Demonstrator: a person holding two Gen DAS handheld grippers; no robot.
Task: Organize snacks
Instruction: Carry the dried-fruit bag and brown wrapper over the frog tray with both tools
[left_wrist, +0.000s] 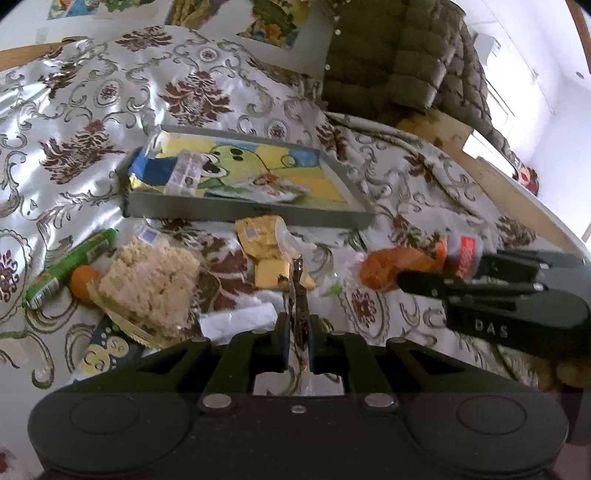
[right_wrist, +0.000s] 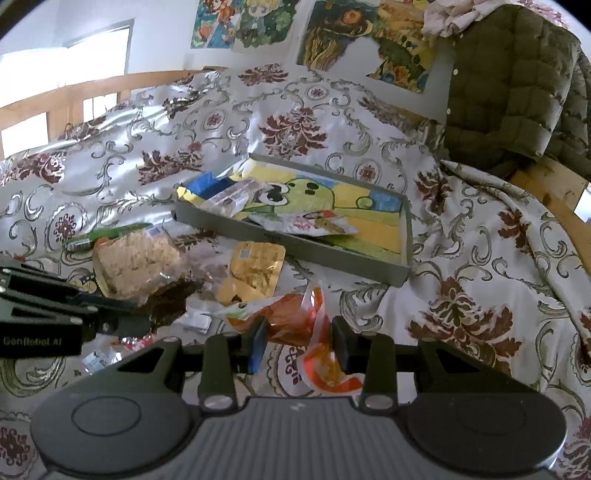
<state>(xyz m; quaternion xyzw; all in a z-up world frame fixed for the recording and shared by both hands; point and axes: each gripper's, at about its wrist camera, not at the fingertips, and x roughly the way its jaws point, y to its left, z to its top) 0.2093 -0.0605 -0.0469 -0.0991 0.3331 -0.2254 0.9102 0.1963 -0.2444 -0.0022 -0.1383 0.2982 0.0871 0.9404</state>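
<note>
Left to right across the patterned white-and-maroon bedspread (left_wrist: 92, 92): one green cylindrical snack tube (left_wrist: 70, 267) lying flat; one orange round fruit (left_wrist: 83, 284) just beside it; one clear bag of pale crumbly puffed-rice cake (left_wrist: 151, 284) touching the fruit; one dark blue packet with yellow circles (left_wrist: 107, 350) partly under that bag. Behind these, one shallow grey rectangular tray with a green cartoon figure on its floor (left_wrist: 243, 214), holding three items: one blue packet (left_wrist: 159, 170) at its left end, one clear banded wrapper (left_wrist: 184, 173) overlapping the blue one, one pale flat pouch (left_wrist: 273, 192) toward the middle. In front of the tray, one crumpled yellow foil pouch (left_wrist: 262, 240). Centre foreground: left gripper (left_wrist: 297, 332), fingers fully closed, pinching one thin dark-brown-and-clear wrapper (left_wrist: 299, 291) that stands edge-on above the bedspread. Further right: right gripper (right_wrist: 299, 339), fingers partly apart, clamped on one crinkled orange-and-clear plastic snack bag (right_wrist: 295, 317), held just over the bedspread, near the front edge of the tray. Far right: one olive quilted jacket (left_wrist: 399, 55) hanging by the wall.
</note>
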